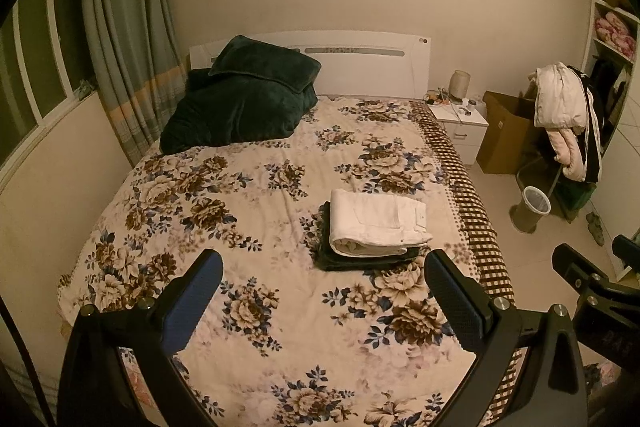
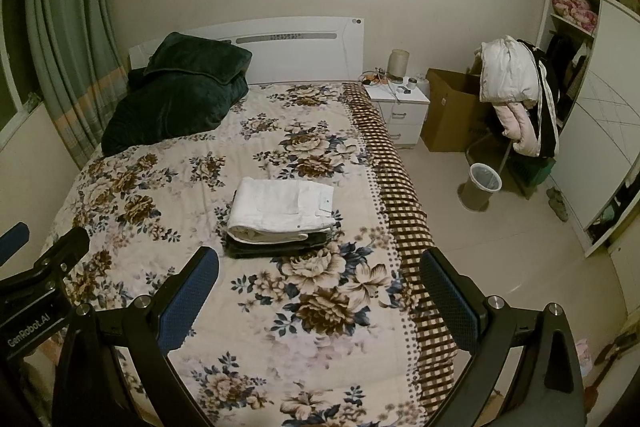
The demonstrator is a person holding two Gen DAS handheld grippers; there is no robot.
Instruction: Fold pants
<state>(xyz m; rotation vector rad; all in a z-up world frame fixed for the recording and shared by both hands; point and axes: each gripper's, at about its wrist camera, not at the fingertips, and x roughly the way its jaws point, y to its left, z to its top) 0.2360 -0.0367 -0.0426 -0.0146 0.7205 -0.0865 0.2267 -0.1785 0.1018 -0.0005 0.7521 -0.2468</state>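
Folded white pants (image 1: pixel 378 221) lie on top of a folded dark garment (image 1: pixel 360 259) on the floral bed cover (image 1: pixel 240 195), toward the right side. They also show in the right wrist view (image 2: pixel 280 209), with the dark garment (image 2: pixel 272 247) under them. My left gripper (image 1: pixel 324 283) is open and empty, held above the bed short of the stack. My right gripper (image 2: pixel 320 279) is open and empty, above the bed's right part, short of the stack. Each gripper shows at the edge of the other's view.
A dark green blanket and pillow (image 1: pixel 240 99) are piled at the bed's head on the left. A white nightstand (image 2: pixel 400 107), a cardboard box (image 2: pixel 452 111), a chair hung with jackets (image 2: pixel 516 95) and a bin (image 2: pixel 482 187) stand on the floor to the right.
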